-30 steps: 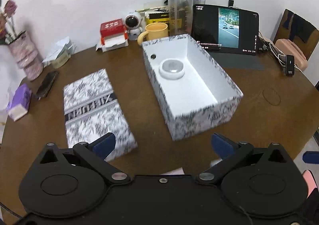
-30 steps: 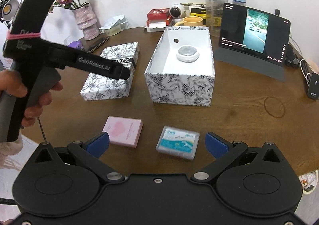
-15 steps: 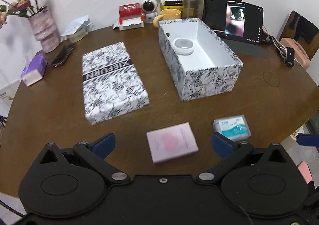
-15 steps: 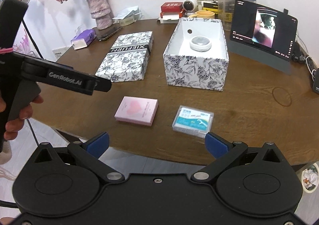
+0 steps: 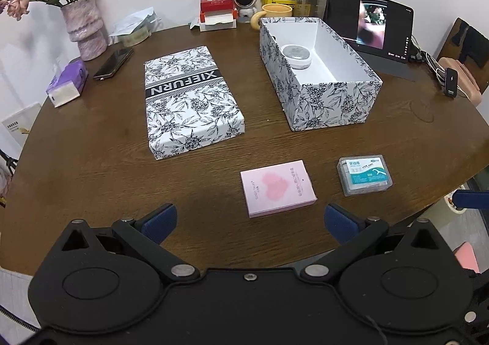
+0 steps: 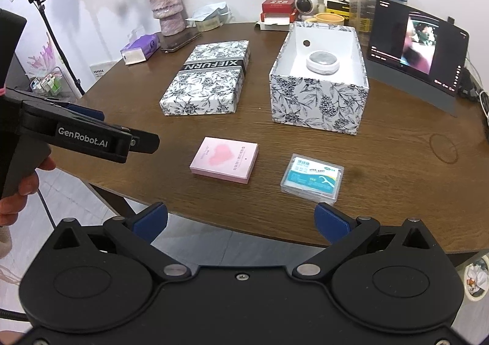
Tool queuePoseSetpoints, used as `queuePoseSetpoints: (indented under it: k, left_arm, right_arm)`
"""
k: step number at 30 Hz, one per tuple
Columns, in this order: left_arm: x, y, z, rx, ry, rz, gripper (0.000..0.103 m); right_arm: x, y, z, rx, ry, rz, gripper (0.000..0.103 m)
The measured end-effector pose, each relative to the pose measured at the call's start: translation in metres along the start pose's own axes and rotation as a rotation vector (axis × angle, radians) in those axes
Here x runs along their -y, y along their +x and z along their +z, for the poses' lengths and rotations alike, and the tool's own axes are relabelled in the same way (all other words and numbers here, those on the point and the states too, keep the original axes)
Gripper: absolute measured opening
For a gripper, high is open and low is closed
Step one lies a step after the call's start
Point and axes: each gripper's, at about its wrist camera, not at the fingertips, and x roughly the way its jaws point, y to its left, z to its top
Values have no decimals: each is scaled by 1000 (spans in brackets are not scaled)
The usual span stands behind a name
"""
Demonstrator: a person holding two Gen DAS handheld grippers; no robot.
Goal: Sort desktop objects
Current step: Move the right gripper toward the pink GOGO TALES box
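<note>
Both the left gripper [image 5: 250, 221] and right gripper [image 6: 240, 219] hung spread wide and empty at lower frame. Just beyond, mid-frame, lay the pink card box [image 5: 277, 188] and floss case [image 6: 312, 178]: probably light, rigid, best pinched across their short sides. Farther up sat the open patterned box [image 5: 333, 100].

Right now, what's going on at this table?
A person holds two grippers, left and right, both open and empty, above the table's near edge. A round case already sits in the open box. The pink pad and floss box lie untouched; the lid rests beside the box.
</note>
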Motion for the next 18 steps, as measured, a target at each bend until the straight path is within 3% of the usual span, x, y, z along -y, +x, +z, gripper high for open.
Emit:
queuePoseSetpoints:
  k: [18]
  left_arm:
    - [-17,6,-6,-27,-14,8,103]
  right_arm:
    - [-10,22,16,-27,-63,17,103]
